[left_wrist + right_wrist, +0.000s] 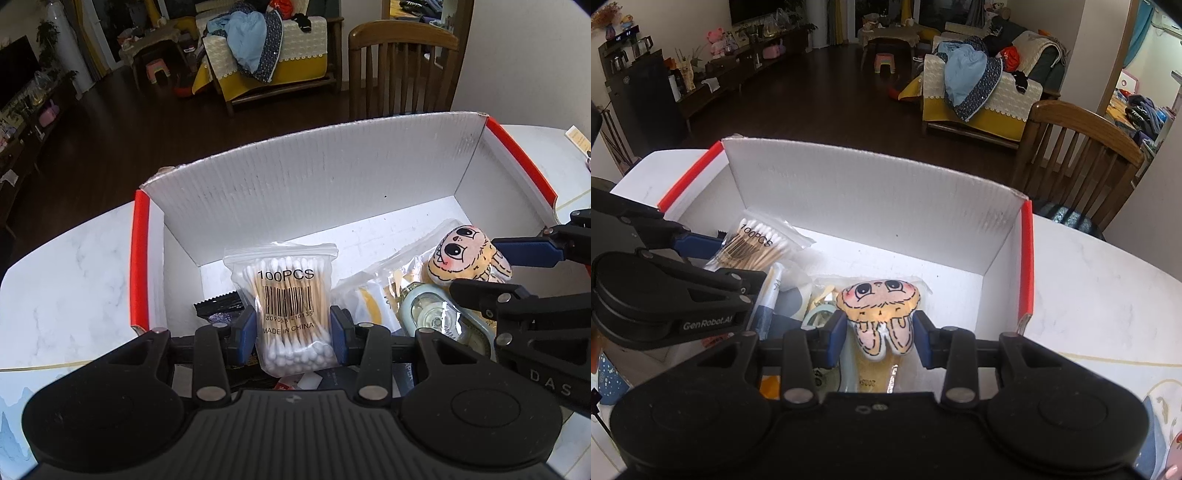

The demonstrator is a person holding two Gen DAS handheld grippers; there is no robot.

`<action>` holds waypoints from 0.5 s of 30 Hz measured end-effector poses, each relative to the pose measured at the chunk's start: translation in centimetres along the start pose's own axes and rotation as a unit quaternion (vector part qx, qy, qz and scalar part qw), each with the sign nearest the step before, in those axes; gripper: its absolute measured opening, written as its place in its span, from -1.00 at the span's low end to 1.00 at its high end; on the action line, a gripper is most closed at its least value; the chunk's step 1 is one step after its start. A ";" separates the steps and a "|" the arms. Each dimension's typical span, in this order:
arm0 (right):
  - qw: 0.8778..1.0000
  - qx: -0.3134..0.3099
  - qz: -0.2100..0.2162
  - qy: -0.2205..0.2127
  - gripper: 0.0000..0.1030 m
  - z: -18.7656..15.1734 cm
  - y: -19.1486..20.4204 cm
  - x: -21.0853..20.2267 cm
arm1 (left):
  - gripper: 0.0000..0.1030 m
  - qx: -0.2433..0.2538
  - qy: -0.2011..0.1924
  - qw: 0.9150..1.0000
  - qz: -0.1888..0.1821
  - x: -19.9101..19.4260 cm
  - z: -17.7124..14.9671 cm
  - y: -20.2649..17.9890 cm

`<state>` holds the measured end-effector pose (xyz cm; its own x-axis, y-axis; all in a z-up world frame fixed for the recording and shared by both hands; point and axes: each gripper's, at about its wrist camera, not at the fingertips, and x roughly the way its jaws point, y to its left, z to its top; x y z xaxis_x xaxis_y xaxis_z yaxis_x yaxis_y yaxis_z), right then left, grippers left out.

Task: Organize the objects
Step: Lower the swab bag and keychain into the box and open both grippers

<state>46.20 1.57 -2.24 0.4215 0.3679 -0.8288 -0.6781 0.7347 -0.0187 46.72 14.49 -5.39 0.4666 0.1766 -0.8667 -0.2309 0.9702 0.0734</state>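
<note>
A white marble-look table (74, 273) carries an open white box (314, 173) with red edges. Inside the box, toward its left end, the left gripper (293, 334) clamps a clear bag of cotton swabs (288, 306); the bag stands upright, long axis vertical, zip seal on top, printed side facing the camera. Toward the right end, the right gripper (881, 338) pinches a small plush toy (881, 314) by its lower part, face turned up and away. Beneath them lie a tape dispenser (432, 314) and flat packets (369, 295).
</note>
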 end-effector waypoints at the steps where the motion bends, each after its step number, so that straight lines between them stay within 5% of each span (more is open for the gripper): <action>1: 1.000 0.000 0.000 0.000 -0.27 0.0 0.0 0.0 | -0.23 0.000 0.001 1.000 -0.001 0.1 0.0 0.0; 15: 1.000 0.015 0.004 -0.003 0.07 -0.6 -0.3 -0.3 | -0.06 -0.017 -0.004 1.000 -0.013 -0.7 -0.6 0.4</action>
<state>45.92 0.84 -2.35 0.4203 0.3769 -0.8254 -0.6631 0.7485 0.0041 45.80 14.67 -5.10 0.4788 0.1527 -0.8645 -0.2467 0.9685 0.0344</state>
